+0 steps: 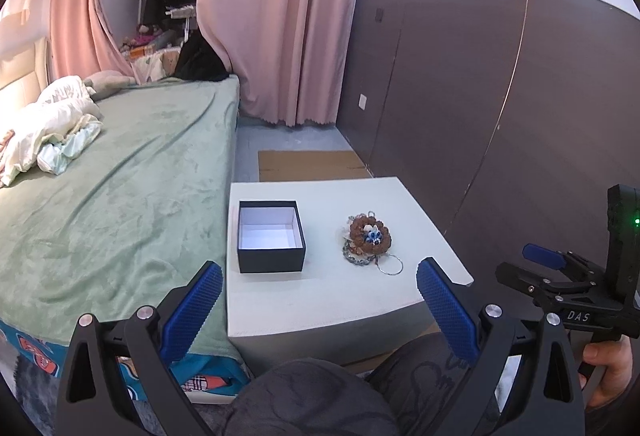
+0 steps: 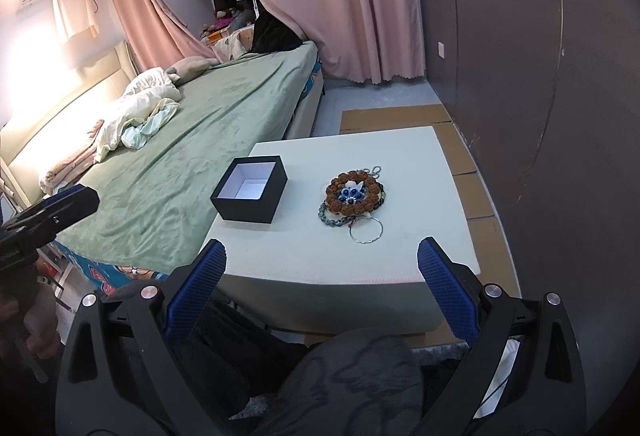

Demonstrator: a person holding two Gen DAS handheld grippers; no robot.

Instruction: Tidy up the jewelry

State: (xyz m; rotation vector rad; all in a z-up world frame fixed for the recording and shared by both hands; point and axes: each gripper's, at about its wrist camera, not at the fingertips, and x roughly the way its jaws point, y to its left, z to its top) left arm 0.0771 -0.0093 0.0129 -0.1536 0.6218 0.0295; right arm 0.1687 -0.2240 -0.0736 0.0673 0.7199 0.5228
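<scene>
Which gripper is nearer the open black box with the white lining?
Left, slightly. The left gripper hangs open just short of the black box; the right gripper, also open, sits back nearer the jewelry pile.

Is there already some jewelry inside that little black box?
No, the box shows only its bare white inside, while the jewelry lies in a pile on the table beside it.

My left wrist view faces the table (image 1: pixel 280 300) from its near edge; my right sits nearer the right corner. Both share table (image 2: pixel 400 155) and bed (image 1: pixel 120 175).
</scene>
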